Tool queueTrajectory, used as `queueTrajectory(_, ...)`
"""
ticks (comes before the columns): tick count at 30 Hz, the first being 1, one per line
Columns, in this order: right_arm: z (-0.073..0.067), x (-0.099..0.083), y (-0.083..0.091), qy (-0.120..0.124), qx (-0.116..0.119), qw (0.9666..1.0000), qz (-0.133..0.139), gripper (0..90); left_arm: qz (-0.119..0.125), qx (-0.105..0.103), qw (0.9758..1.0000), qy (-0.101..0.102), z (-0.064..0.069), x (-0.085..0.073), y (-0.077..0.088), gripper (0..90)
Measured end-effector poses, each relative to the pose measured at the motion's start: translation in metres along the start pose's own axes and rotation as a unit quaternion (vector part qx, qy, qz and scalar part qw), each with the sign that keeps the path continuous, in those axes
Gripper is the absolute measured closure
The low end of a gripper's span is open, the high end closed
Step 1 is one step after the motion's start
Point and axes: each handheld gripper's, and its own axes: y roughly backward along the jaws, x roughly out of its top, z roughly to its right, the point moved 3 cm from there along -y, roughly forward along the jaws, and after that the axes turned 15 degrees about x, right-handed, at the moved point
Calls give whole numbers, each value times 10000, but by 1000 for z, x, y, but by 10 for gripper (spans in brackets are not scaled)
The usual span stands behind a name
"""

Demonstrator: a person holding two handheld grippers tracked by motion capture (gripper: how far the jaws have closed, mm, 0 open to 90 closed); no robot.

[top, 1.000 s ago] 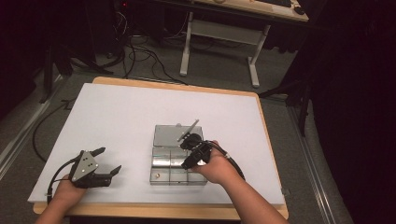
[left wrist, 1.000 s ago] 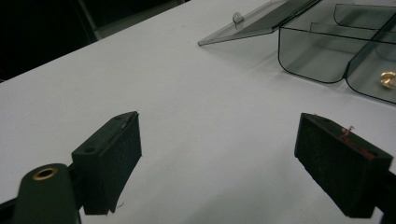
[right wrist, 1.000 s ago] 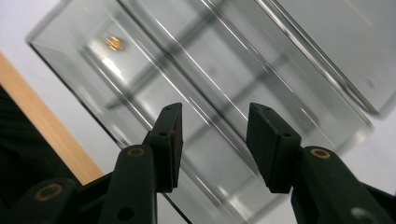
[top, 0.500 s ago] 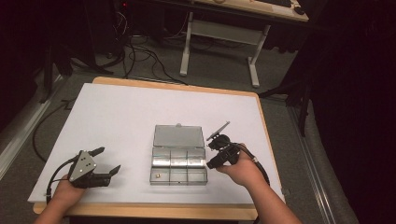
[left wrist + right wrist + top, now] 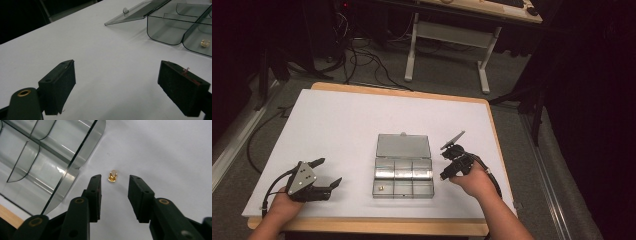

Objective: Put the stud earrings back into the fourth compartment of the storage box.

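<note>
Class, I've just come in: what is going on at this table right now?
A person works at a white table with a hand-held gripper in each hand. The right hand-held gripper hangs just beside the open clear compartment box, its jaws parted and just closing around a small gold piece that lies on the table, not yet pinched. Another gold piece already sits in a near compartment of the box. The left hand-held gripper rests open on the table, away from the box.

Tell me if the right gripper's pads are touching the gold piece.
Apart. The right gripper view shows the gold piece lying on the white sheet just beyond the right gripper, white showing on both sides between it and the closing pads.
</note>
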Motion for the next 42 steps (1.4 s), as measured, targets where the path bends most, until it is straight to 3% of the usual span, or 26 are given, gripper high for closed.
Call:
queueTrajectory(7,3,7,-13,64,72,9999,-127,715,14,-19,10000,49,-1,0,0,151)
queueTrajectory(15,5,12,-21,187,-21,9995,-254,780,46,-33,10000,26,-1,0,1,151)
queueTrajectory(19,5,12,-23,30,-5,9996,-298,837,35,-36,10000,54,-2,0,1,151)
queueTrajectory(22,6,11,-26,110,3,9994,-330,860,37,-32,10000,46,-1,0,1,151)
queueTrajectory(28,5,10,-24,214,63,9989,-403,876,47,-29,10000,42,-1,0,1,151)
queueTrajectory(31,1,10,-20,111,70,9993,-364,876,55,-26,10000,47,-1,0,1,151)
queueTrajectory(35,-5,10,-12,218,139,9988,-411,876,47,-13,9999,98,-2,0,1,151)
queueTrajectory(36,-6,11,-9,351,130,9985,-407,876,30,10,9999,109,-2,0,1,151)
queueTrajectory(37,-10,11,-6,237,124,9989,-379,877,8,20,9999,111,-2,0,0,152)
queueTrajectory(39,-10,11,-3,373,135,9986,-337,876,11,14,10000,82,-2,0,0,152)
queueTrajectory(40,-12,10,-3,279,106,9989,-362,876,40,5,10000,48,-1,0,1,151)
queueTrajectory(41,-11,10,-3,430,88,9983,-372,876,62,10,10000,34,-1,0,1,151)
queueTrajectory(42,-14,9,-2,300,107,9988,-365,876,73,18,10000,34,-1,0,2,152)
